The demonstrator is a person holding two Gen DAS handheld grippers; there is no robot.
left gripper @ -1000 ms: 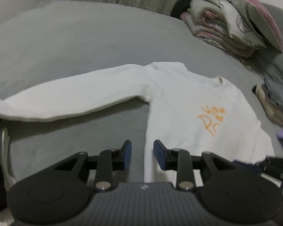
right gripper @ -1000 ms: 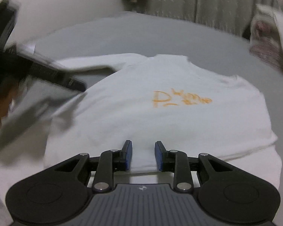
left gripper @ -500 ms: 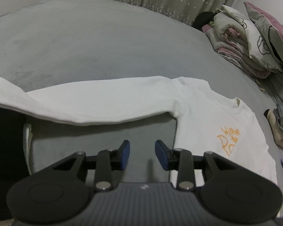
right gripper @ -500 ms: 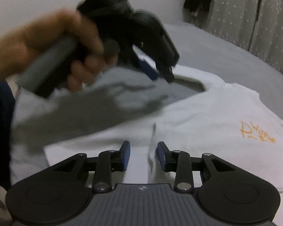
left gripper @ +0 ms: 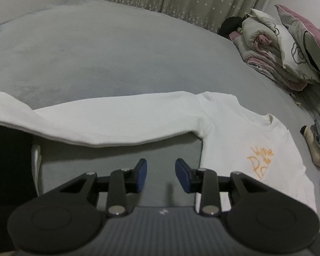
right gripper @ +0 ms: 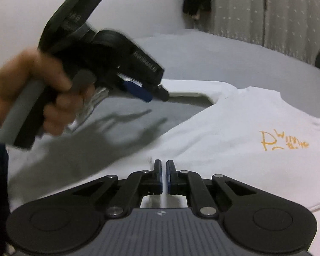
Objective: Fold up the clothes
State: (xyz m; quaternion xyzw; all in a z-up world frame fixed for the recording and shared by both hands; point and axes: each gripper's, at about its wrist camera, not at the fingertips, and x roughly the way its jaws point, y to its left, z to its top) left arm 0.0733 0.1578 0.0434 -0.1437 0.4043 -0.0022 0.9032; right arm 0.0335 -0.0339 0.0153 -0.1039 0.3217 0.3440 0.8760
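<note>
Pinching the hem is the step in hand: the right gripper [right gripper: 163,176] has just been closing, and its blue pads now stand almost together on the near bottom edge of the white long-sleeved cotton shirt with orange lettering [right gripper: 234,136] — a thin strip of white cloth shows between them, so I judge the hem is caught. The shirt lies flat, face up, on the grey bedspread [left gripper: 117,59], one long sleeve [left gripper: 117,117] stretched out sideways toward the bed's edge.

The left gripper [left gripper: 161,176] hangs over bare bedspread in the angle between sleeve and body, its fingers narrowly apart with nothing between them. The right view shows it held in a hand [right gripper: 42,98] above the cloth, casting a shadow there.

The next move likely calls for the left gripper to take its own hold — on the hem's other corner or the sleeve — so both can lift and fold together. One-sided pulling would drag the shirt askew.

A heap of folded quilts and pillows [left gripper: 283,49] sits at the far side, with other loose clothes [left gripper: 317,140] near the shirt's far shoulder; neither blocks the fold.
</note>
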